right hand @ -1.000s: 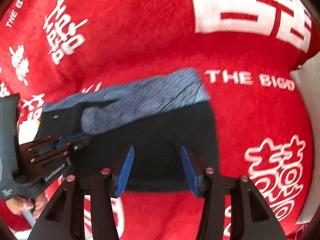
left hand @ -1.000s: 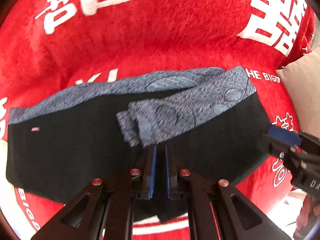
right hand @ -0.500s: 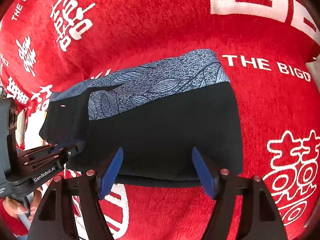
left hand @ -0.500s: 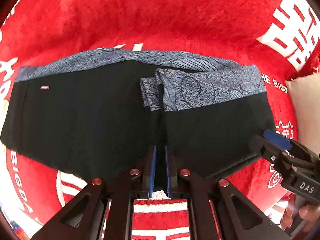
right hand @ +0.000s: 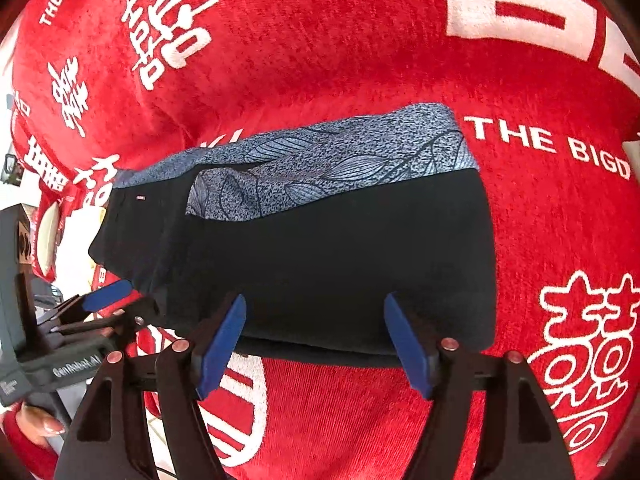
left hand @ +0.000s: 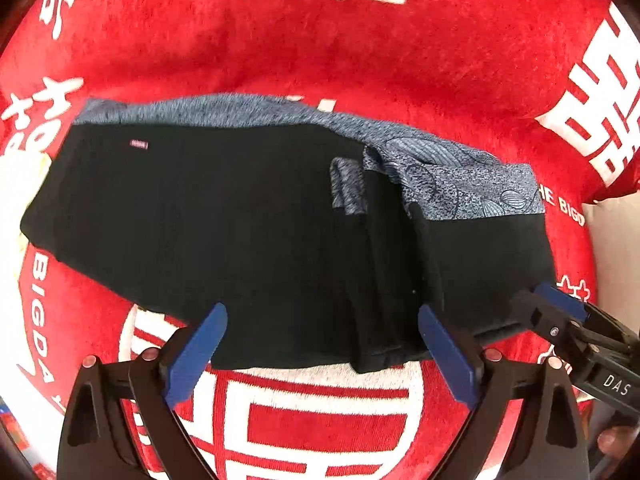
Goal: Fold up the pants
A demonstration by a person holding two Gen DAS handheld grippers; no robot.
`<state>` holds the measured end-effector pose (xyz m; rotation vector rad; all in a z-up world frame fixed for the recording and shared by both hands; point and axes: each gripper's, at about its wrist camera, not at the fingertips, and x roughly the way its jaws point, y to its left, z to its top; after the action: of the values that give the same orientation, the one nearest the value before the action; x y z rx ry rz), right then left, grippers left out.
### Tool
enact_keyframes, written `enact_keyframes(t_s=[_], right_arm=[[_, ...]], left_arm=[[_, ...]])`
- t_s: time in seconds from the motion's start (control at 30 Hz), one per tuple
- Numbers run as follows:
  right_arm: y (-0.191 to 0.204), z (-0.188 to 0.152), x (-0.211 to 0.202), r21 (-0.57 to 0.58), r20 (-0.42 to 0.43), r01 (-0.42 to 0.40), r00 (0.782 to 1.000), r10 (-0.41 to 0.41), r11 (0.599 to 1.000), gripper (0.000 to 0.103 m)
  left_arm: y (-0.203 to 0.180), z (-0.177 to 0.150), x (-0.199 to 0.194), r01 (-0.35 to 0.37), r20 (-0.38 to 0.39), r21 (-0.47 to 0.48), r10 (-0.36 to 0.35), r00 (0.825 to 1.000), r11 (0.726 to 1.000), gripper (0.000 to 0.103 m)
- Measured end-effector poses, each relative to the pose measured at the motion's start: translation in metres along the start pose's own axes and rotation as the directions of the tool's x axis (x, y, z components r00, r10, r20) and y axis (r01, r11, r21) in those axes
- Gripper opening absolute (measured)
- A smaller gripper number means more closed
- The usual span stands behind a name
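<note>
1. The black fabric pants with a blue-grey leaf-patterned waistband (left hand: 248,216) lie flat on a red plush blanket printed with white characters and lettering (left hand: 320,40); one end is folded over onto the rest, so a second strip of patterned waistband lies on top of the black cloth.
2. The left gripper (left hand: 320,344) hovers at the near hem of the pants, its blue-padded fingers (left hand: 196,348) spread wide apart and holding nothing; the folded flap's edge lies between them.
3. The right gripper (right hand: 316,336) is also parted wide, empty, poised over the near edge of the folded part; the hem runs between its fingers.
4. A small pink label (left hand: 139,144) sits on the black cloth just below the waistband, near the far left corner of the pants.
</note>
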<state>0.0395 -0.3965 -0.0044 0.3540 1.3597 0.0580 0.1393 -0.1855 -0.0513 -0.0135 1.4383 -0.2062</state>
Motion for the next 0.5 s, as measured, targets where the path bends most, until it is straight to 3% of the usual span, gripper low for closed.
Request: enact_keyframes(t_s=[0.2, 0.33, 0.43, 0.5], right_arm=[[0.016, -0.001, 0.007, 0.034, 0.012, 0.079, 0.997, -0.08, 0.996, 0.078], [0.042, 0.003, 0.005, 0.048, 0.03, 0.165, 0.986, -0.167, 0.985, 0.083], [0.07, 0.007, 0.014, -0.001, 0.049, 0.277, 0.96, -0.277, 0.961, 0.084], [0.075, 0.006, 0.032, -0.007, 0.001, 0.324, 0.946, -0.324, 0.946, 0.084]], left_arm=[[0.022, 0.001, 0.001, -0.039, 0.002, 0.098, 0.039, 0.999, 0.994, 0.097], [0.057, 0.001, -0.001, -0.003, -0.033, 0.11, 0.007, 0.999, 0.994, 0.097], [0.092, 0.003, -0.007, 0.006, -0.034, 0.092, -0.003, 0.999, 0.996, 0.097], [0.121, 0.003, -0.014, -0.006, -0.005, 0.055, 0.006, 1.0, 0.998, 0.097]])
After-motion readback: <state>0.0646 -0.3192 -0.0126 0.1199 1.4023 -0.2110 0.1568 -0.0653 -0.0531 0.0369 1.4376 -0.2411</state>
